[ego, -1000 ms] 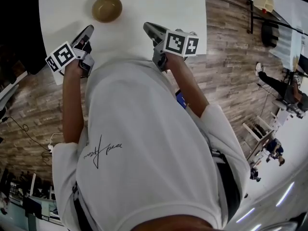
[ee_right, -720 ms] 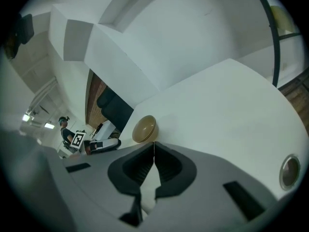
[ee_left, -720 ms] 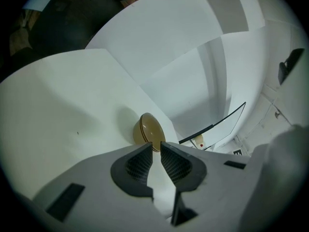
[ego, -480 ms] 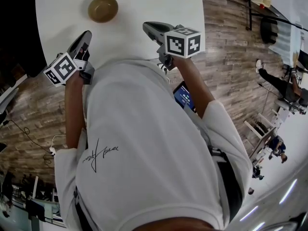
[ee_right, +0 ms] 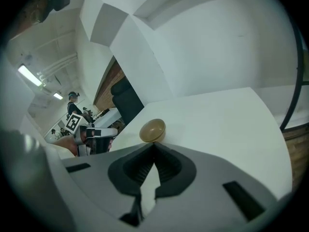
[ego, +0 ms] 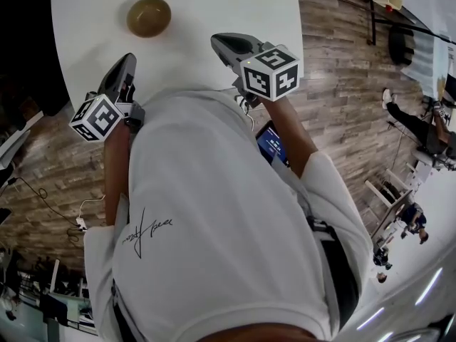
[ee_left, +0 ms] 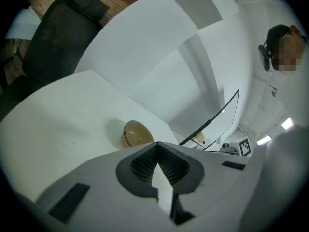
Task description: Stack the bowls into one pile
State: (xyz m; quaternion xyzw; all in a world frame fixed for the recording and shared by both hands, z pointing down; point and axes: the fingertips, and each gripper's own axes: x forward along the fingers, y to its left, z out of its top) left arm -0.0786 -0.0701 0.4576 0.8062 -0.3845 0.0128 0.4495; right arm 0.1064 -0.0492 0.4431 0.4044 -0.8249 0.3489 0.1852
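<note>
Apparently the stacking is finished: the bowls (ego: pixel 149 16) look nested as one pile on the white table (ego: pixel 214 6), well apart from the left gripper (ego: pixel 125 64) and right gripper (ego: pixel 219 43), both closed on nothing, so only checking the pile seems left

The surface (ego: pixel 214 6) is a plain white tabletop with a matte finish and straight left and right edges. Its far edge lies beyond the top of the head view, and its near edge is covered there by the person's shirt (ego: pixel 214 226). A small nested pile of tan bowls (ego: pixel 149 16) rests directly on it, open side up. The pile sits in the far left part, nearer the left edge than the right but set in from it, and casts a soft shadow. How many bowls it holds cannot be told.
</note>
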